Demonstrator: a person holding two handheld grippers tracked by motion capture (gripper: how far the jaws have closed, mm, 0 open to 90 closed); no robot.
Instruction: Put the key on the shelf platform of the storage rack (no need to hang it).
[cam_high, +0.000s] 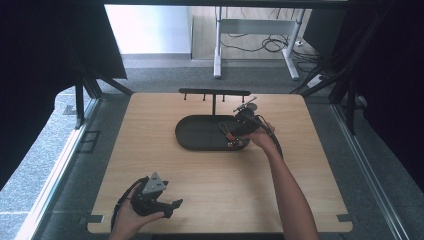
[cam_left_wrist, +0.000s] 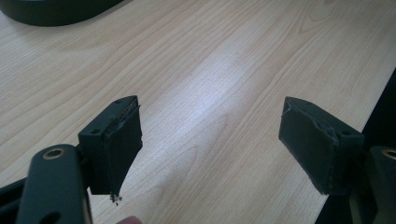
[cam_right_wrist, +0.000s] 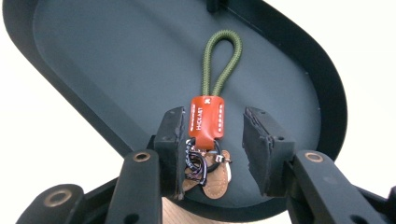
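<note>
A keychain lies in the right end of a black oval tray; it has an olive cord loop, an orange leather tab, a black clip and a tan tag. My right gripper is open, its jaws on either side of the orange tab. The left jaw is close against the tab and a gap shows at the right jaw. In the high view the right gripper hovers over the tray by the keychain. My left gripper is open and holds nothing, low over bare wood near the table's front left.
A black T-shaped rack with small hooks stands at the tray's back edge. The tray's rim shows far ahead of the left gripper. The wooden table has a wide bare stretch between the tray and its front edge.
</note>
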